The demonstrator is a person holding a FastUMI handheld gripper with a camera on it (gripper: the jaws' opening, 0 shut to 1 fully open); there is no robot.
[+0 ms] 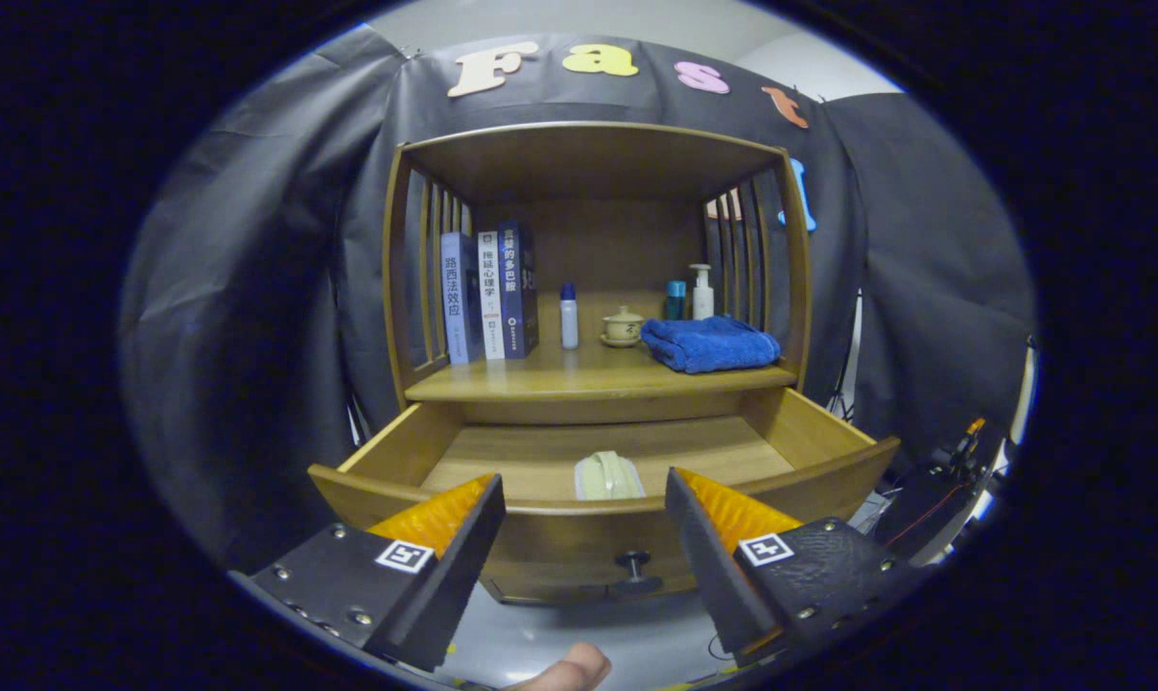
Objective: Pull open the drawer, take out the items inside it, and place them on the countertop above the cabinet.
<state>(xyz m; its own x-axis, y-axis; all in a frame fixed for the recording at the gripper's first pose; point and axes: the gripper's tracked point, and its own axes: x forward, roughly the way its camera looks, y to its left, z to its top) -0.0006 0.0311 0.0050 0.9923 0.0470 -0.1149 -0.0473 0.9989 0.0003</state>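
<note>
Fingertip [571,669] of the person's hand pokes in at six o'clock, under the gripper [583,489], whose fingers are spread wide with nothing between them or touching them. Just beyond them at twelve o'clock the drawer [626,542] stands pulled open, its dark knob [633,566] facing the camera. Inside lies a pale folded item [608,476], its near end cut off by the drawer front; what it is stays hard to tell. Higher up, the countertop [540,381] carries three books [490,293] at eleven o'clock, a small bottle [569,316], a lidded cup [623,325], a blue towel [710,343] at one o'clock, and a pump bottle [701,292] behind it.
</note>
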